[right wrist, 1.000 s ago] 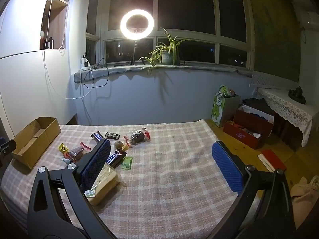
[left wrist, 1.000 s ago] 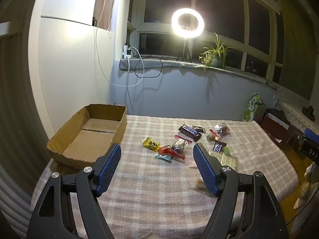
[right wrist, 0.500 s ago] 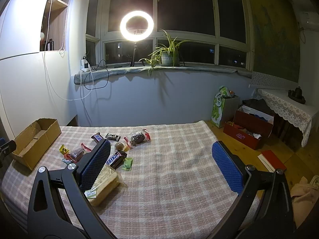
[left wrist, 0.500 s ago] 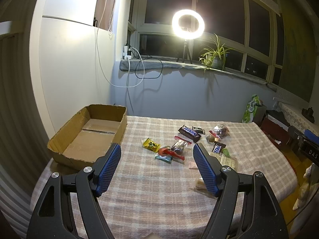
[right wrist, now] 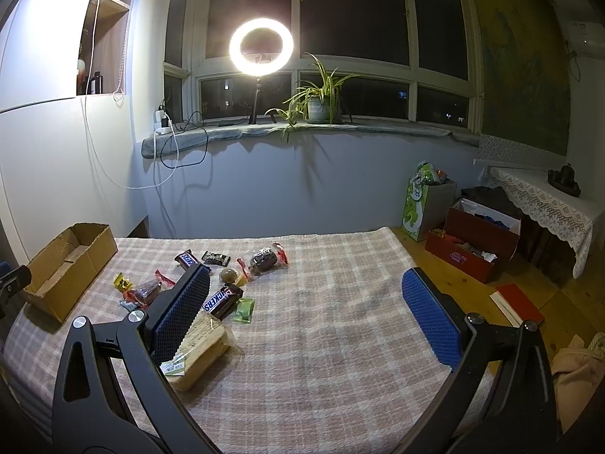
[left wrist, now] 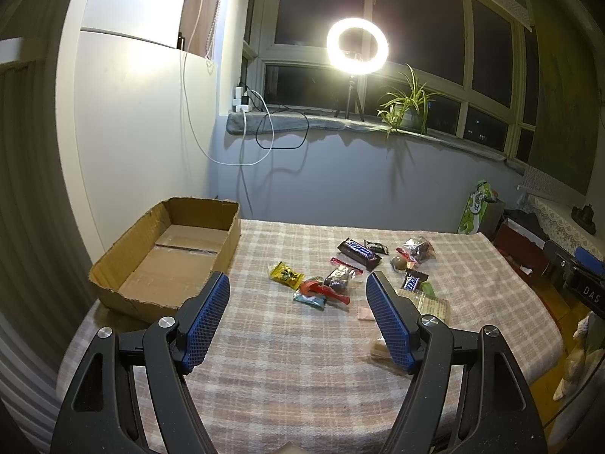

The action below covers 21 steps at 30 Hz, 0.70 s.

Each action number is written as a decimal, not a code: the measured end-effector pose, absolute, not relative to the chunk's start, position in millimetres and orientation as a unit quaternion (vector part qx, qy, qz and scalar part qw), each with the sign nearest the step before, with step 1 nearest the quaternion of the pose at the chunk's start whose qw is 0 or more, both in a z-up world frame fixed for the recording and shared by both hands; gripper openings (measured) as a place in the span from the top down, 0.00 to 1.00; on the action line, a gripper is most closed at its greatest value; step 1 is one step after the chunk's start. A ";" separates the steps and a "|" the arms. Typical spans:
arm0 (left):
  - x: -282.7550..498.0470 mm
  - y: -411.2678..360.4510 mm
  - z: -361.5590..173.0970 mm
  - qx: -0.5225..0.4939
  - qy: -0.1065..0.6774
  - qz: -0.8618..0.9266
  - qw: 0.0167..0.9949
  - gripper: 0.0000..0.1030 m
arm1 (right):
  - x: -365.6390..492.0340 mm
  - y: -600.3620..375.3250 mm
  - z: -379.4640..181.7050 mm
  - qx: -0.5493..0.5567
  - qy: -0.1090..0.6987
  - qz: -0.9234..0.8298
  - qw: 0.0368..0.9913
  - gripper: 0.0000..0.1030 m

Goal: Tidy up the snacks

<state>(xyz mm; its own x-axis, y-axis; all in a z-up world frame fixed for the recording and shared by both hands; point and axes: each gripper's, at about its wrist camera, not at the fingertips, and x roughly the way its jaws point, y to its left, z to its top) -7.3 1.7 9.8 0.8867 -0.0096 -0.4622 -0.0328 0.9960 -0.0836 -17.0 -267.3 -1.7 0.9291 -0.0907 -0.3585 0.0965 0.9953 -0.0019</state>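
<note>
Several wrapped snacks lie in a loose group on the checked cloth: a Snickers bar [left wrist: 358,254], a yellow packet [left wrist: 286,274], a red-wrapped candy [left wrist: 323,289] and a clear bag of dark sweets [left wrist: 417,250]. An empty cardboard box [left wrist: 166,257] stands at the table's left end; it also shows in the right wrist view [right wrist: 68,265]. My left gripper [left wrist: 298,317] is open and empty, hovering short of the snacks. My right gripper [right wrist: 302,310] is open and empty; a pale wafer pack [right wrist: 200,352] and a Snickers bar [right wrist: 221,301] lie by its left finger.
The checked table [right wrist: 321,340] ends at the right over a wooden floor with a red box [right wrist: 476,242] and a green bag [right wrist: 419,204]. A ring light [right wrist: 261,46] and a plant [right wrist: 317,98] stand on the windowsill behind. A white cabinet wall [left wrist: 128,132] lies left.
Both views have shifted slightly, so the scene sits a little lower in the frames. Both grippers stay open and empty. No snack has moved.
</note>
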 end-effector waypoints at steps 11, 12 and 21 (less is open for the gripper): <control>-8.9 1.4 8.9 -0.045 0.237 0.007 0.970 0.27 | -15.6 -262.9 -2.6 0.007 0.187 -0.046 0.981 0.00; -9.0 1.3 9.0 -0.045 0.237 0.007 0.970 0.27 | -15.3 -263.9 -2.4 0.007 0.187 -0.045 0.981 0.00; -9.0 1.9 9.6 -0.046 0.237 0.006 0.970 0.27 | -16.0 -264.5 -2.4 0.007 0.188 -0.046 0.981 0.00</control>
<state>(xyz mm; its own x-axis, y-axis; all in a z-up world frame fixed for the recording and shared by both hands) -9.0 1.9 9.6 0.8874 -0.0097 -0.4610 -0.0339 0.9957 -0.0862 -16.0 -264.5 -2.4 0.9255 -0.0869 -0.3688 0.0923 0.9957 -0.0028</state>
